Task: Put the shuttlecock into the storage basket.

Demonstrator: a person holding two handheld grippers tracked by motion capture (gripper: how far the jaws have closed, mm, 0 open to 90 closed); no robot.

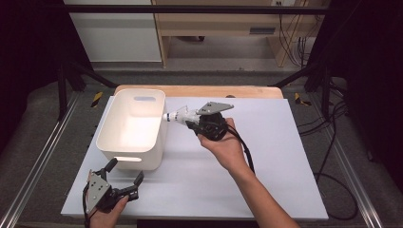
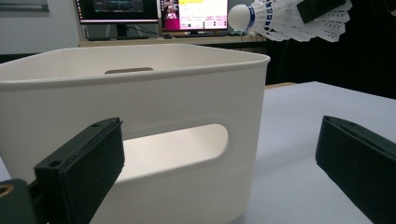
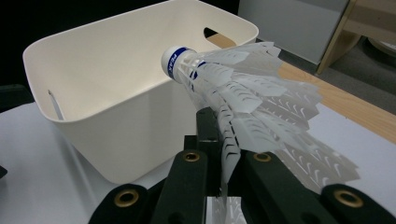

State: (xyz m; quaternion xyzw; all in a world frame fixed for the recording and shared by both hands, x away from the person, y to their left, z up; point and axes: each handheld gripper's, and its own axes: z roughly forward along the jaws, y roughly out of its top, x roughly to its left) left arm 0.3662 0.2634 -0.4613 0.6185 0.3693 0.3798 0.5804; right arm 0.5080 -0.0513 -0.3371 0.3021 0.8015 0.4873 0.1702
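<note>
White shuttlecock (image 3: 243,93) (blue-banded cork) held tilted beside the tub (image 3: 116,84).

The high view looks down on the table (image 1: 266,156); both gripper views face the white bin (image 2: 187,93) closely.

High view: even overhead light, the white surface (image 1: 266,156) bright and nearly shadowless, the inside of the bin (image 1: 130,126) washed out toward glare on its floor, the room at far left and far right falling to near black; the whole frame soft and low in detail. Left gripper view: the near jaws blurred, bin wall lit evenly with a warm glow through its handle slot, monitors (image 2: 154,14) behind overexposed, far right dark. Right gripper view: shuttlecock (image 3: 243,93) sharp at the cork, feathers softening toward the near edge, left background black.
</note>
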